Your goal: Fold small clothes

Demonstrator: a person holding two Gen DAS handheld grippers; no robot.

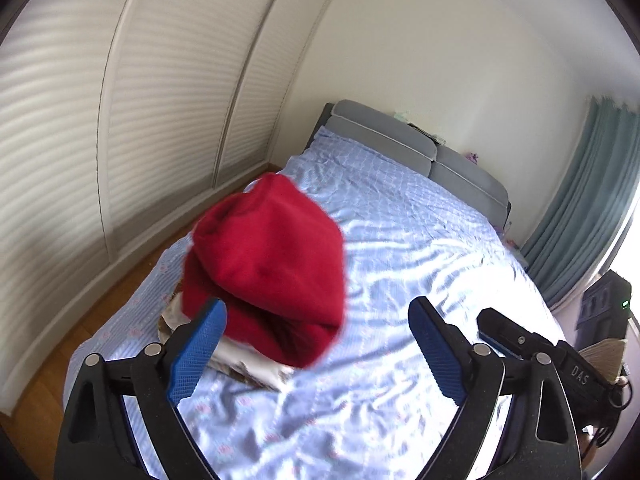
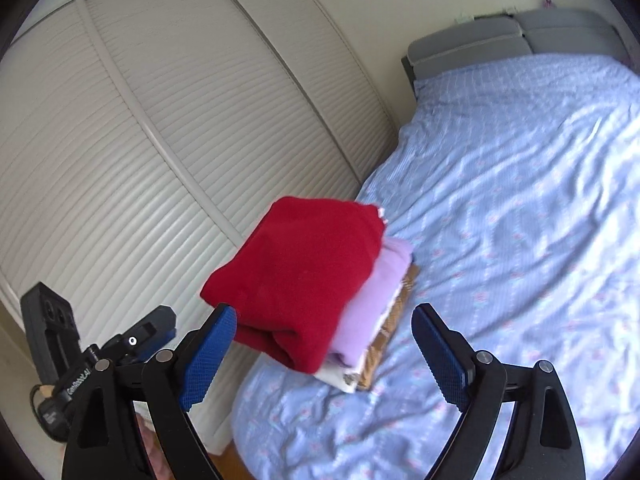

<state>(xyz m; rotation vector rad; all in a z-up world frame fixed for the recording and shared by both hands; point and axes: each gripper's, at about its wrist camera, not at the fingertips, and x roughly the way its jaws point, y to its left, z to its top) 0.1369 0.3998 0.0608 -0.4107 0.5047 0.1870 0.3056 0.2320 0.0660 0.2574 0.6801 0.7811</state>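
Note:
A folded red garment (image 1: 268, 264) tops a small stack near the left edge of the bed. In the right wrist view the red garment (image 2: 304, 276) lies over a lilac piece (image 2: 380, 292), a white piece (image 2: 336, 376) and a brown patterned one (image 2: 384, 340). My left gripper (image 1: 318, 304) hangs open just short of the stack, with nothing between its blue pads (image 1: 196, 356). My right gripper (image 2: 324, 309) is open too and holds nothing, with the stack ahead of it. Each gripper shows at the edge of the other's view: the right gripper (image 1: 496, 328) and the left gripper (image 2: 160, 320).
The bed's light blue sheet (image 1: 420, 264) is rumpled, with a grey padded headboard (image 1: 384, 128) at its far end. White louvred wardrobe doors (image 2: 180, 128) run close along the bed's left side above a strip of wood floor (image 1: 80, 320). A teal curtain (image 1: 580, 200) hangs at the right.

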